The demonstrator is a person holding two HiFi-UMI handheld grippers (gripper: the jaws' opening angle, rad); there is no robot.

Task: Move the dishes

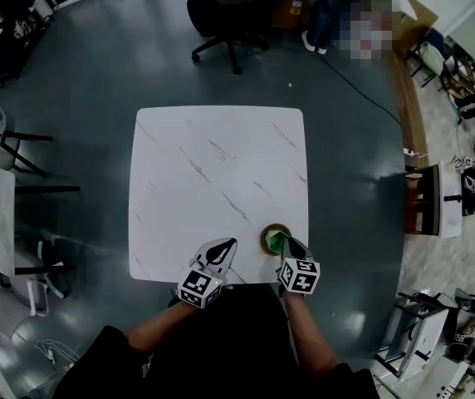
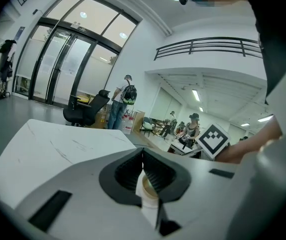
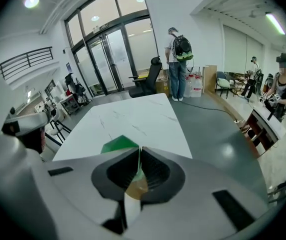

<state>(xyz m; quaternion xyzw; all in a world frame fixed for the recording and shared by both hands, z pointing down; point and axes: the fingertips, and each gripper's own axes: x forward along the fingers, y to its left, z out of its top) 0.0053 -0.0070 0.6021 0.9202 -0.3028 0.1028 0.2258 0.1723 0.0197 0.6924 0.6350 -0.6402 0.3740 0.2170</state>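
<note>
Frankly, the grip worries me most. The right gripper (image 1: 287, 244) has its jaws squeezed nearly together on the thin rim of a green dish (image 1: 280, 240), and in the right gripper view only that sliver of edge sits between them while the rest of the dish (image 3: 118, 144) juts out in front. With such a narrow pinch, I'd guess the dish could swivel or slide out if it is lifted quickly.

It sits over a round brownish dish (image 1: 266, 238) close to the near edge of the white marble table (image 1: 213, 165), towards its right corner. I can't tell whether the two are touching. If they are, pulling the green one towards the person might drag the brown one over the edge.

The left gripper (image 1: 223, 248) rests just beside them at the same edge, jaws pressed together on nothing, so it isn't steadying anything.
</note>
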